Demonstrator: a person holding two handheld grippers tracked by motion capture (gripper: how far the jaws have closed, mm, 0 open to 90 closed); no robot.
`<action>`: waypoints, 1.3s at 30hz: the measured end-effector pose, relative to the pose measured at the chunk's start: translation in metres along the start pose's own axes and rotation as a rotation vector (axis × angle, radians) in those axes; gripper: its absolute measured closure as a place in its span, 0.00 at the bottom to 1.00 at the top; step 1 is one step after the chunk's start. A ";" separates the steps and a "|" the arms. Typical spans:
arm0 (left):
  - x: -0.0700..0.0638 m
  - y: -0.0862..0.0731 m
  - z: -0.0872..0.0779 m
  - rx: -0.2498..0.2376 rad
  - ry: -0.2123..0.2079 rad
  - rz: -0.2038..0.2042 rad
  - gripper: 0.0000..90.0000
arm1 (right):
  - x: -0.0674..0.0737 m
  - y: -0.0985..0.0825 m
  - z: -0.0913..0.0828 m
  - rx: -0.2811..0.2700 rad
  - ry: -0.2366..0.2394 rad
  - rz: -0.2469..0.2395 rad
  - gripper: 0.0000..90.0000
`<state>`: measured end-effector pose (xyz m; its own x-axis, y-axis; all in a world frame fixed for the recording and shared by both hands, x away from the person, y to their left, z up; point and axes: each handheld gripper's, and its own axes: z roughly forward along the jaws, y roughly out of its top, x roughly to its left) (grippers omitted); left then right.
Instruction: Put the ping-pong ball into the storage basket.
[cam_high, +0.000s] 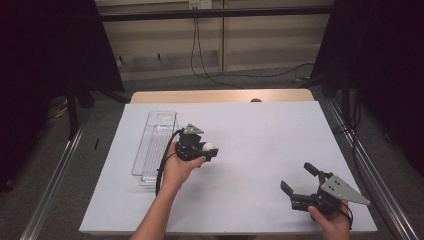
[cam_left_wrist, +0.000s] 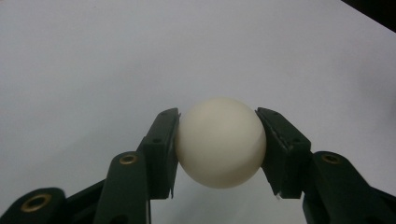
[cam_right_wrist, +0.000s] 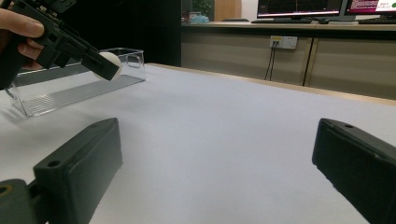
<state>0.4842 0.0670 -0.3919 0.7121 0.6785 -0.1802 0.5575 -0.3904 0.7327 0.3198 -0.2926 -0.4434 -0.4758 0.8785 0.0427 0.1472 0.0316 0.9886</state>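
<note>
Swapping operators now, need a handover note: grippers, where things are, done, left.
Left gripper: shut on the small cream-white ball, held above the white table sheet, just right of the clear plastic rectangular tray.
Right gripper: jaws wide open, nothing between them, low near the table's near right corner.
Done: ball picked up.
Left: probably put the ball into the tray, which looks empty, then release.
</note>
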 end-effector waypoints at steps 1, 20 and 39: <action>0.000 0.000 0.000 -0.006 0.001 -0.009 0.57 | -0.001 0.000 0.000 0.000 0.004 -0.003 0.01; 0.007 -0.003 -0.007 -0.058 0.013 -0.045 0.57 | -0.001 0.000 0.000 -0.001 -0.001 -0.001 0.01; 0.014 -0.006 -0.020 -0.070 0.035 -0.047 0.57 | -0.001 0.000 -0.001 0.000 0.003 -0.004 0.01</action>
<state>0.4824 0.0914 -0.3858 0.6696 0.7172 -0.1930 0.5579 -0.3142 0.7681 0.3195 -0.2937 -0.4434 -0.4792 0.8768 0.0397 0.1455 0.0347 0.9888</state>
